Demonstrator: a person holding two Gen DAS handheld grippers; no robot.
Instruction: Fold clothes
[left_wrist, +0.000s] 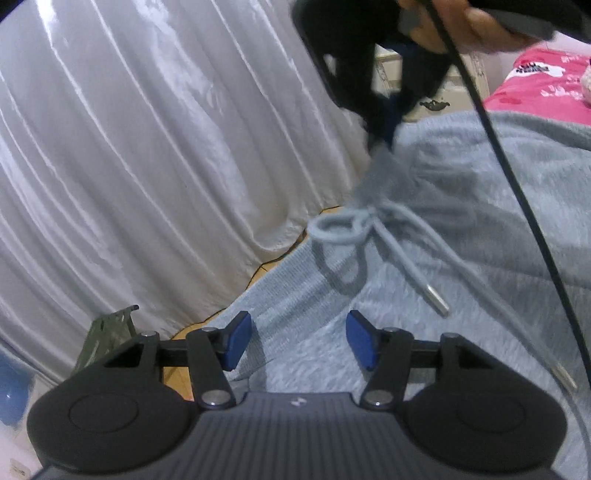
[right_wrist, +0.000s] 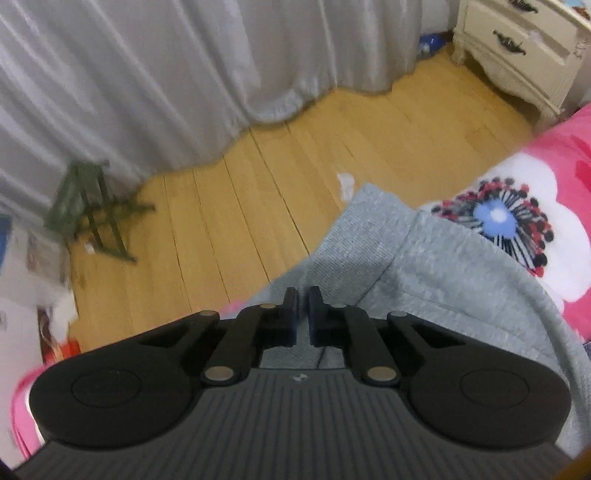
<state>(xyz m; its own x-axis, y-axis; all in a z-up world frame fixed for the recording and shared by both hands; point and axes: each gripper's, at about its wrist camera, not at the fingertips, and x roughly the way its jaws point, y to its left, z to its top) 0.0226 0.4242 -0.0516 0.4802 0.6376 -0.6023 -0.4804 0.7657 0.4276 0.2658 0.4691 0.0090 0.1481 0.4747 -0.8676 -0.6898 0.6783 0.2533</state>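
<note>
I see a white satin curtain (left_wrist: 129, 155) filling the left and far part of the left wrist view, hanging down to a pale wooden plank floor (right_wrist: 295, 177). The grey fleece garment (left_wrist: 461, 221) lies spread over the right and near part of the scene, resting on a pink flower-printed bed cover (right_wrist: 546, 177); its ribbed hem hangs over the bed edge toward the floor in the right wrist view. A cream nightstand with dark metal handles (right_wrist: 517, 48) stands at the far right corner. A small green folding stool (right_wrist: 88, 210) stands on the floor at the left, just beside the curtain. My left gripper (left_wrist: 298, 339) hovers over the near part of the garment with its blue pads well apart and nothing clamped between them: released. My right gripper (right_wrist: 302, 314) is clenched, the jaws drawn nearly together above the garment; in the left wrist view its tip (left_wrist: 380, 136) appears to pinch the grey fabric, though blur prevents certainty. The garment's grey drawstring with metal tips (left_wrist: 406, 258) lies knotted across the fabric between the two grippers.
</note>
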